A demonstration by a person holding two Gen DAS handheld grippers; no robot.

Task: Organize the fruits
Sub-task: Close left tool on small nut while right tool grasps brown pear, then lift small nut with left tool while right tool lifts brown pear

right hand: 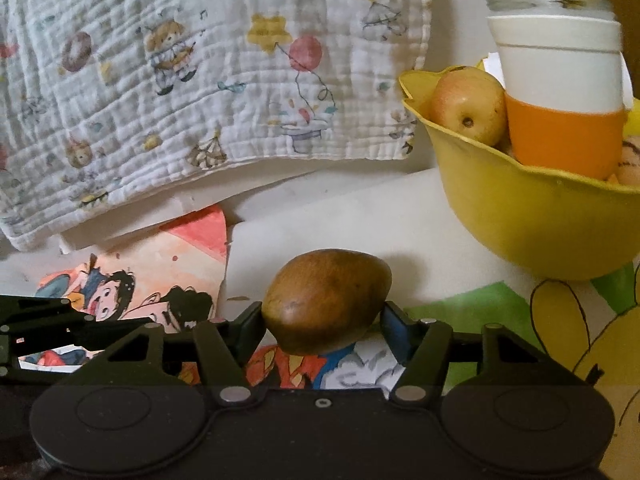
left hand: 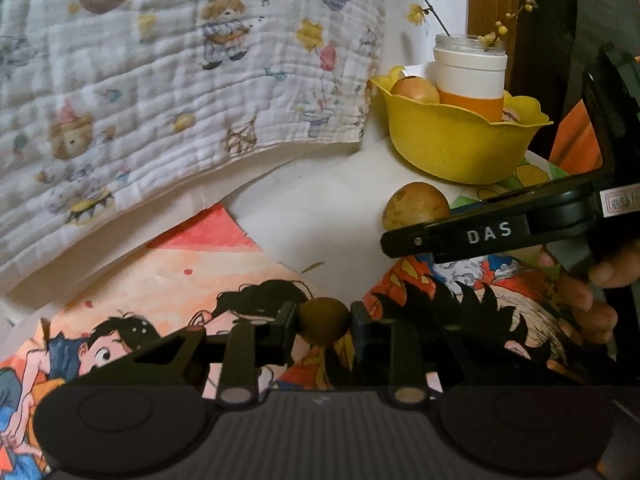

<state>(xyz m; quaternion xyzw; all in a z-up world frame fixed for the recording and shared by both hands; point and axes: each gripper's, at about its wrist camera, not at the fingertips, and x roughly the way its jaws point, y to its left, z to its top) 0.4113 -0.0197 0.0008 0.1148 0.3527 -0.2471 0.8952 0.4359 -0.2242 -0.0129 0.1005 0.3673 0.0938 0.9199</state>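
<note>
While the left gripper (left hand: 323, 322) pinches a small brown fruit (left hand: 323, 320) in its fingers, well short of the yellow bowl (left hand: 460, 148), the right gripper (right hand: 322, 322) has its fingers against a larger brown fruit (right hand: 326, 300), near that bowl (right hand: 532, 224).

fruits: 4, one small brown fruit (left hand: 323, 320), one big brown fruit (right hand: 327, 300), one pear (right hand: 468, 106) and one more fruit (right hand: 629, 164) in the bowl | bowls: 1, yellow bowl (right hand: 532, 224) at 2 o'clock | cups: 1, white and orange cup (right hand: 560, 96) | blankets: 1, blanket (right hand: 192, 92) at 11 o'clock | grippers: 2, left gripper (left hand: 323, 322), right gripper (right hand: 324, 322)
</note>
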